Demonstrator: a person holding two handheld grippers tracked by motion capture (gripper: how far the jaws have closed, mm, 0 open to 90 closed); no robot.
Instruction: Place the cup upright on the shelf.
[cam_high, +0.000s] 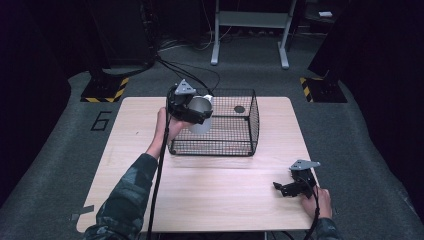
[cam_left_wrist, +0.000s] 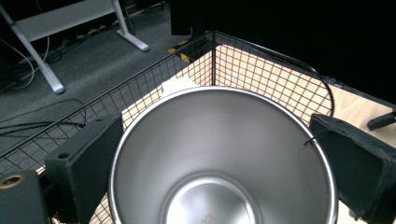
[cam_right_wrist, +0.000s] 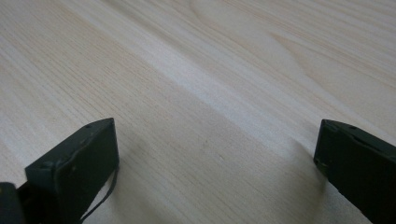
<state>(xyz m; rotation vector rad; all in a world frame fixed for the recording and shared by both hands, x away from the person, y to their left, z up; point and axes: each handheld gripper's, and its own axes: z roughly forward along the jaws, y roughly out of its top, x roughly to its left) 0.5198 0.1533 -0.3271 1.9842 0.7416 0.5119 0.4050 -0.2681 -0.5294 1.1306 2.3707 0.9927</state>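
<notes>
With the left gripper (cam_high: 196, 111) clamped on the steel cup (cam_high: 200, 114) over the basket's (cam_high: 250, 131) left wall, lower it upright before releasing; the right gripper (cam_high: 292, 186) rests on the surface (cam_high: 200, 190), fingers apart.

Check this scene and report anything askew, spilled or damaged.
Nothing stands out. The left gripper holds the steel cup over the wire basket's left edge; the cup is empty and undented. The basket sits square on the table, with a small dark round thing inside. The right gripper rests open near the table's right edge.
</notes>
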